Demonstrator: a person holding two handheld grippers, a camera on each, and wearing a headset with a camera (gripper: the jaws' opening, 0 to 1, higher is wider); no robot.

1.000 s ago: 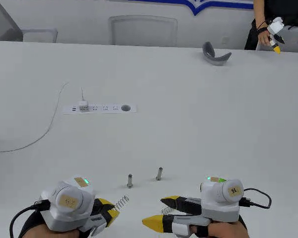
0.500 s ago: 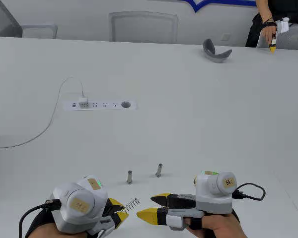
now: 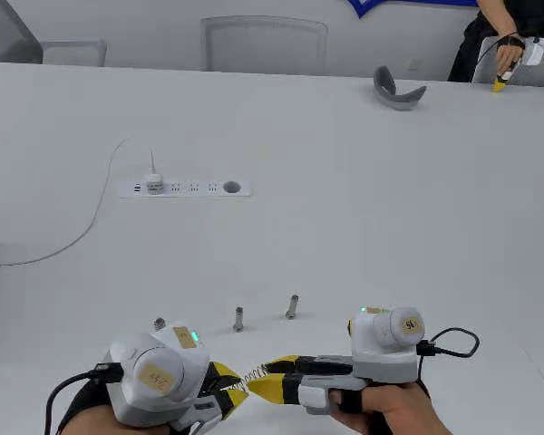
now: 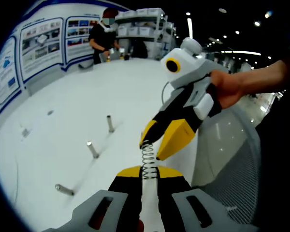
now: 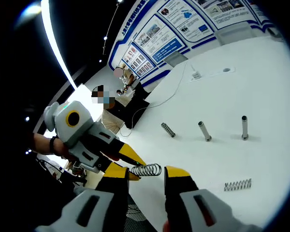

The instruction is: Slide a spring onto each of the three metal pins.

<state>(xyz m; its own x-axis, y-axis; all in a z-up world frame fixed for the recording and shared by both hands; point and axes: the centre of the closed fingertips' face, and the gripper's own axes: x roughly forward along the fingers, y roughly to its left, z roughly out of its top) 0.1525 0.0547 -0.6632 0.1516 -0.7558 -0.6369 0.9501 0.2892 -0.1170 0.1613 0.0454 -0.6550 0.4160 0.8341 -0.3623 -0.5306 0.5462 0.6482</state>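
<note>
L tool is well to the near side of the power strip, jaws clamped on one end of a spring. R tool meets it tip to tip, jaws apart w/ the spring's free end between them (not pinched). Two pins stand upright on the counter, between strip and tools. A second spring and a third spring lie flat, also on the strip's near side.

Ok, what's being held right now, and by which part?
A spring, pinched at one end by the left tongs. The right tongs are open around its other end, not gripping.
</note>
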